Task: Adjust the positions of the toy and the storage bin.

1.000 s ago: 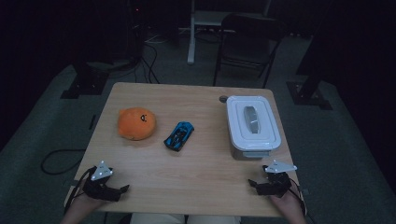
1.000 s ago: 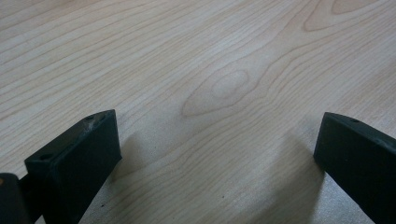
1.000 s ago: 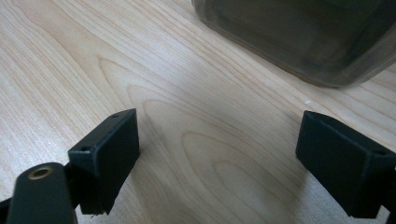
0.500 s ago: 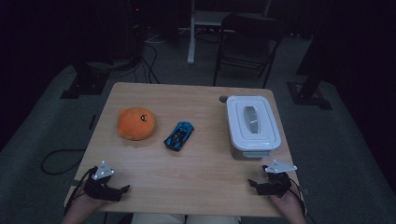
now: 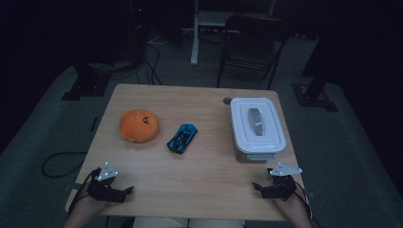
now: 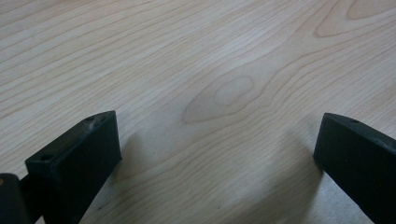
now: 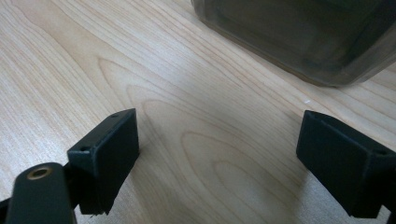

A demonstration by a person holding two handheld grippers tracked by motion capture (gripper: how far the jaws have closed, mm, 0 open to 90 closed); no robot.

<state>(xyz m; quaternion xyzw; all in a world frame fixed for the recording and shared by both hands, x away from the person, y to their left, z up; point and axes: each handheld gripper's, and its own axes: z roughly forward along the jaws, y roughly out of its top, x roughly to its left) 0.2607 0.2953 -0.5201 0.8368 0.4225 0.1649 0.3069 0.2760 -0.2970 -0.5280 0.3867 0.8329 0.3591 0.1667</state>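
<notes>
Both grippers rest low at the near edge of the worktop (image 5: 199,187), fingers spread wide and holding nothing. Just ahead of the right gripper (image 5: 262,189) stands the white lidded container (image 5: 256,127), its dim wall (image 7: 299,37) near the fingers but clear of them (lid on). The left gripper (image 5: 124,194) has bare wood between its fingers (image 6: 79,158). Well ahead of them lie the orange plush toy (image 5: 138,126) and, just beside it, the blue toy car (image 5: 182,138); nothing stands between.
</notes>
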